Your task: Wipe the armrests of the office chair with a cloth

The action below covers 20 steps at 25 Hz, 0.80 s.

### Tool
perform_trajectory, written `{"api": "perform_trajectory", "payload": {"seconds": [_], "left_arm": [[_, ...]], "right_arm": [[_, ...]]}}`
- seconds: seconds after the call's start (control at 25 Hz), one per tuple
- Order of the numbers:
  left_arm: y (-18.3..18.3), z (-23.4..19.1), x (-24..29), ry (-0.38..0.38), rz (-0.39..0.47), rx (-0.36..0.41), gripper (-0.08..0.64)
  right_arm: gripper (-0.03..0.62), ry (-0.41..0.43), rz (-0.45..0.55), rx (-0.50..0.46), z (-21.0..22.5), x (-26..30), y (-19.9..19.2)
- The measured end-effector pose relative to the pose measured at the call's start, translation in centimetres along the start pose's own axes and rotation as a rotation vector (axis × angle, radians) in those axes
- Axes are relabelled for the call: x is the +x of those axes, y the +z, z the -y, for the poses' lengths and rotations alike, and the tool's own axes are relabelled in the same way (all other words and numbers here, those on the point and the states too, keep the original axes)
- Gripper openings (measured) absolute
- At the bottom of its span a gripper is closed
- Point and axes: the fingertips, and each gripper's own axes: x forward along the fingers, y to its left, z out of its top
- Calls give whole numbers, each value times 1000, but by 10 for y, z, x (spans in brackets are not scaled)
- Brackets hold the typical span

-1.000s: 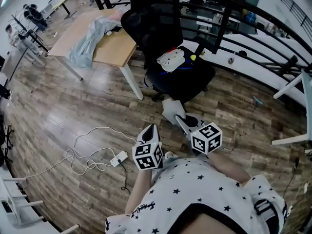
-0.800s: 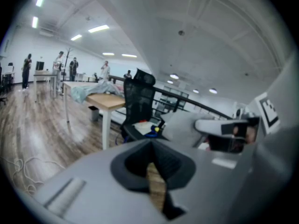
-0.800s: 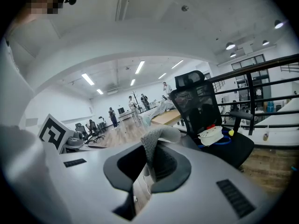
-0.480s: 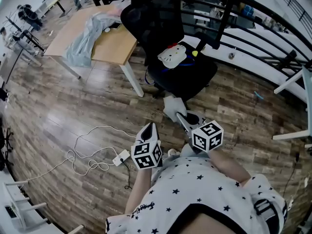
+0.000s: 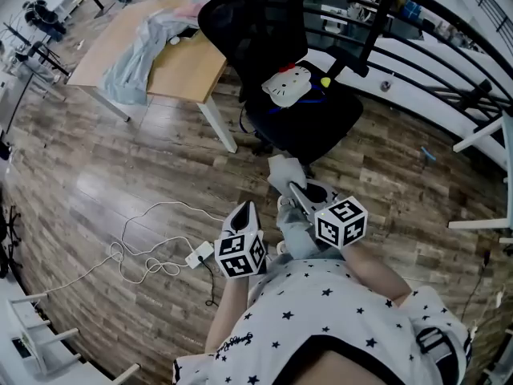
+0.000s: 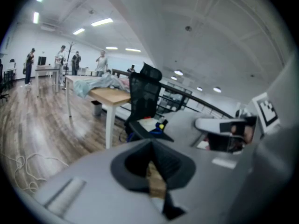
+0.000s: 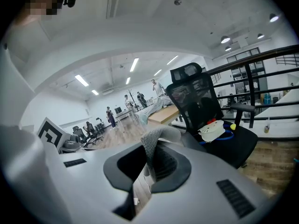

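The black office chair [image 5: 298, 111] stands ahead of me with a white cat-faced cushion [image 5: 286, 85] on its seat. In the right gripper view the chair [image 7: 205, 111] is right of centre, one armrest [image 7: 243, 108] jutting out beside the seat. My right gripper [image 5: 290, 189] is shut on a grey cloth [image 5: 284, 172], which shows bunched between the jaws [image 7: 153, 146]. My left gripper [image 5: 248, 208] hangs beside it, lower left, jaws together on nothing [image 6: 152, 146]. Both are well short of the chair.
A wooden desk [image 5: 168, 70] with a pale blue sheet [image 5: 140, 58] stands left of the chair. A black railing [image 5: 433, 22] runs behind it. White cables [image 5: 148, 243] and a power strip [image 5: 196, 255] lie on the floor at left. White table legs [image 5: 481, 219] stand at right.
The chair and desk have shifted slightly in the head view as I come nearer. Both grippers keep their pose, and the cloth stays in the right one.
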Motion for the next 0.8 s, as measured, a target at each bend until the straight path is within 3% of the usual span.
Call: {"api": "perform_trajectory", "payload": {"seconds": [0.8], "left_arm": [[93, -68, 120, 47, -35, -32, 6]], "right_arm": [[29, 7, -65, -34, 75, 139, 80]]}}
